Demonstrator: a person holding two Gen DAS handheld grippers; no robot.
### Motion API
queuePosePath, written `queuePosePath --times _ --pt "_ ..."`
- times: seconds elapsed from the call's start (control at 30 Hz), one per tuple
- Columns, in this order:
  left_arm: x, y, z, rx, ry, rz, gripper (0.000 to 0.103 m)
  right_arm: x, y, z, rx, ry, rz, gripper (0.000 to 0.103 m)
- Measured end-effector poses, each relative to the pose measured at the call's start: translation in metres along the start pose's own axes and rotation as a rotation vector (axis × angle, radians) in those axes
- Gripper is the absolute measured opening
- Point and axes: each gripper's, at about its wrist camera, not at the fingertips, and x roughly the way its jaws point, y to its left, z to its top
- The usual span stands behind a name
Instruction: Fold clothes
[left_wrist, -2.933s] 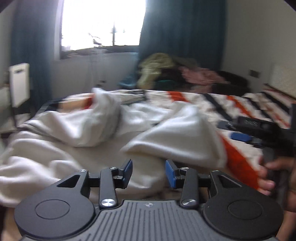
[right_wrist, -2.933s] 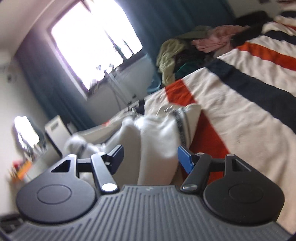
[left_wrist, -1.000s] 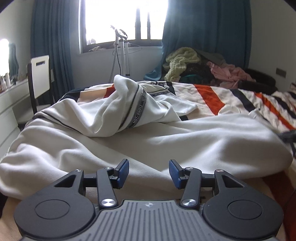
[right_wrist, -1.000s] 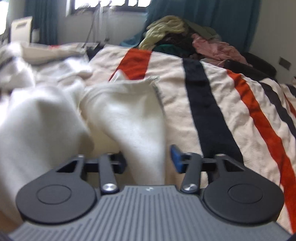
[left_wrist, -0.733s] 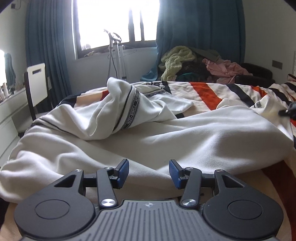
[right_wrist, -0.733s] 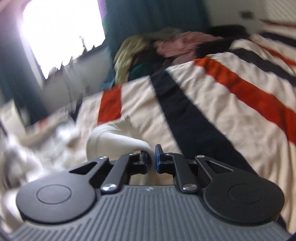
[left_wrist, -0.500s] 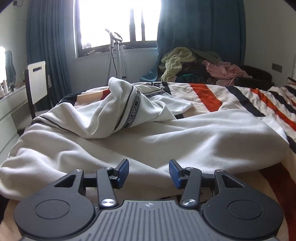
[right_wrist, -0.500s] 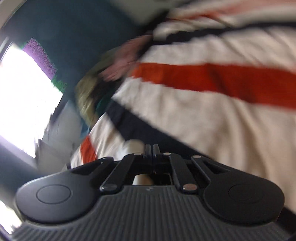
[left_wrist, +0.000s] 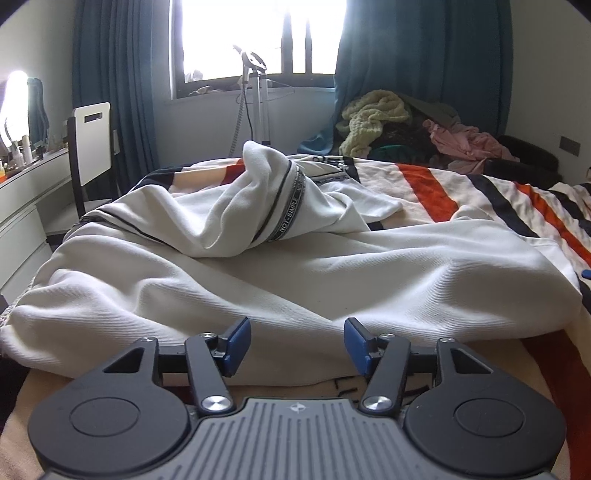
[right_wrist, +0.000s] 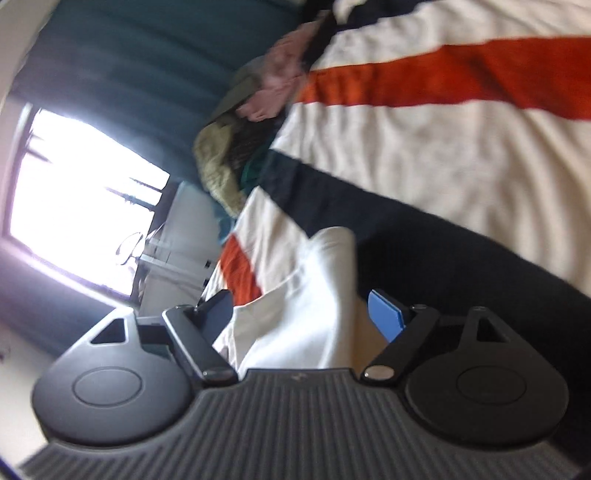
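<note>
A cream-white garment (left_wrist: 295, 266) with a black lettered band lies spread and rumpled across the striped bed (left_wrist: 428, 188); one part stands up in a peak near the far side. My left gripper (left_wrist: 295, 345) is open at the garment's near hem, with nothing between its fingers. In the tilted, blurred right wrist view, my right gripper (right_wrist: 301, 314) is open, and a corner of the white garment (right_wrist: 317, 291) lies between its spread fingers. The tip of a blue pad (left_wrist: 585, 274) shows at the garment's right end in the left wrist view.
A heap of other clothes (left_wrist: 406, 125) sits beyond the bed's far right. A white chair (left_wrist: 90, 147) and a white desk (left_wrist: 26, 192) stand at the left. A garment steamer stand (left_wrist: 258, 99) is by the window with dark curtains.
My right gripper was shut on the garment's corner and has opened; its view has rolled sideways. The garment's right end now lies flat. My left gripper has stayed open and nearly still.
</note>
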Motion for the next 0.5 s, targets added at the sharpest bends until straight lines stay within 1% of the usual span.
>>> queuePosePath --times 0.07,0.1,0.13,0.17,0.2,0.23,0.27,0.3,0.33,0.37,0.5 --pt "0.004 0.000 0.000 -0.003 0.000 0.012 0.063 0.017 -0.004 -0.001 0.017 0.027 -0.014 0.066" --pt "0.006 0.000 0.000 -0.005 0.000 0.017 0.066 0.025 -0.008 -0.001 0.031 0.037 -0.035 0.065" --pt "0.008 0.000 0.000 -0.006 0.000 0.023 0.067 0.034 -0.013 -0.002 0.039 0.047 -0.052 0.059" --pt "0.010 0.000 0.000 -0.008 0.000 0.029 0.069 0.043 -0.019 -0.002 0.035 0.052 -0.071 0.047" --pt "0.012 0.000 0.000 -0.009 0.000 0.035 0.070 0.051 -0.022 -0.001 0.024 0.048 -0.094 0.041" --pt "0.014 -0.001 0.000 -0.011 0.000 0.041 0.070 0.057 -0.025 0.001 0.024 0.043 -0.097 0.031" --pt "0.016 -0.001 0.000 -0.012 0.000 0.046 0.070 0.062 -0.027 0.002 0.029 0.039 -0.094 0.024" --pt "0.018 0.000 0.000 -0.016 0.001 0.051 0.071 0.068 -0.029 0.003 0.034 0.034 -0.091 0.021" --pt "0.019 0.001 0.000 -0.025 0.001 0.053 0.071 0.071 -0.030 0.005 0.048 0.024 -0.072 0.011" --pt "0.020 0.002 0.001 -0.033 0.000 0.050 0.072 0.073 -0.031 0.007 0.064 0.013 -0.049 0.007" --pt "0.025 0.007 0.004 -0.066 -0.002 0.040 0.073 0.059 -0.017 0.014 0.038 -0.089 -0.002 0.006"
